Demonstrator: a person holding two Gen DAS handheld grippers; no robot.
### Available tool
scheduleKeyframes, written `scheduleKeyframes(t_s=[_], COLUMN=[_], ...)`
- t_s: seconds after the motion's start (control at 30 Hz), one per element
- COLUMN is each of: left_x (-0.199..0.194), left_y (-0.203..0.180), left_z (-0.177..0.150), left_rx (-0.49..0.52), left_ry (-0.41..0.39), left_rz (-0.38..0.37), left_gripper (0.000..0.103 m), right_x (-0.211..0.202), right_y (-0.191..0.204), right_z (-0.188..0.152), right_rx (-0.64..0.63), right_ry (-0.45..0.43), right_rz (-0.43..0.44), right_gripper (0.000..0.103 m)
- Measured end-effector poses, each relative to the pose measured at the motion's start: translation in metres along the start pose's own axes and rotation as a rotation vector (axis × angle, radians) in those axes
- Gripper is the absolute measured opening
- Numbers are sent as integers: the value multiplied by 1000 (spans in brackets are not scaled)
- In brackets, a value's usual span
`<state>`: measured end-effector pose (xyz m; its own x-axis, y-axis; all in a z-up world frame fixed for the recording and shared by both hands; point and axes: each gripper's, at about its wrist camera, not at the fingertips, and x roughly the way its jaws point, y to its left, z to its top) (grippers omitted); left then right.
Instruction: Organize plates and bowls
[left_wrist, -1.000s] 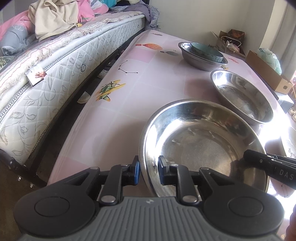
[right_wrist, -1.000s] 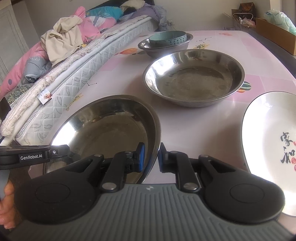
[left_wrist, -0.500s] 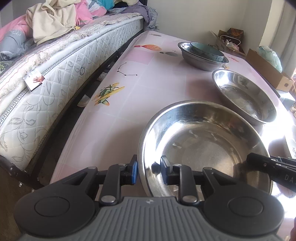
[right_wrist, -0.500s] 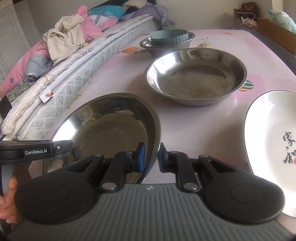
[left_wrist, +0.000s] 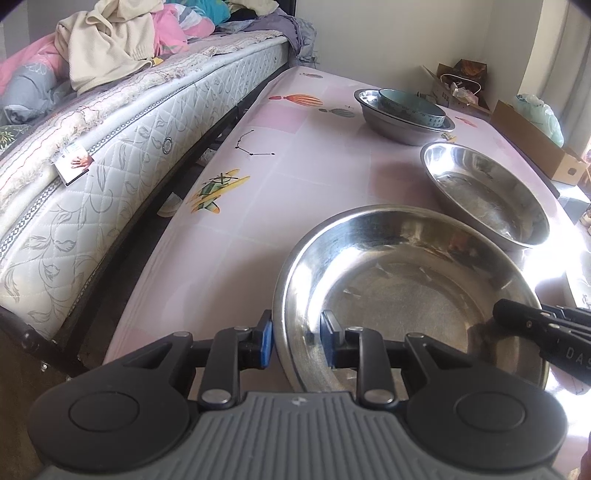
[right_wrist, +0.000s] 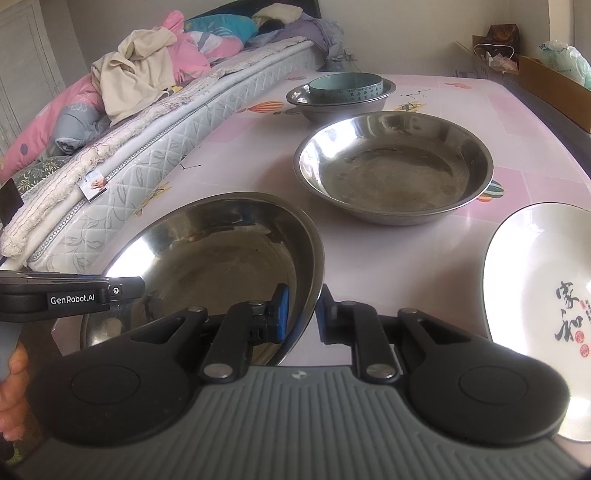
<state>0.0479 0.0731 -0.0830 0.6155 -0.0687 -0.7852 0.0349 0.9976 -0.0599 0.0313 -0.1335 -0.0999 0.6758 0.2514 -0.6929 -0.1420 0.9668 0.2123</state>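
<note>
Both grippers straddle the rim of the near pan (left_wrist: 406, 295), a wide, shallow, polished steel round lying on the table (left_wrist: 314, 177), whose glossy pink cover carries small cartoon prints. The left gripper (left_wrist: 295, 338) stands with its blue-padded jaws apart, the pan's rim between them with gaps on both sides. The right gripper (right_wrist: 301, 314) has its jaws a little apart across the opposite rim, with daylight at each pad. Ahead of the right gripper sits a second steel pan (right_wrist: 393, 166), duller inside, and beyond that a steel bowl (right_wrist: 332, 105) with a teal ceramic bowl (right_wrist: 345, 86) nested in it. To its right lies a smooth white plate (right_wrist: 535, 295) painted with characters. Left of both runs a quilted mattress (left_wrist: 110, 177).
</note>
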Motion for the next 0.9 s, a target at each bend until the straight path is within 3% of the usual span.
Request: scheduleKeyframes(t_s=[0.9], left_x=[-19], left_y=[1], left_z=[3], left_rx=[-15], left_ry=[-62], left_rz=[-10], left_gripper=[26], right_x=[-13], right_y=[8], right_z=[-1], right_rx=[-70], right_ry=[-78], right_rz=[-8], right_gripper=[17])
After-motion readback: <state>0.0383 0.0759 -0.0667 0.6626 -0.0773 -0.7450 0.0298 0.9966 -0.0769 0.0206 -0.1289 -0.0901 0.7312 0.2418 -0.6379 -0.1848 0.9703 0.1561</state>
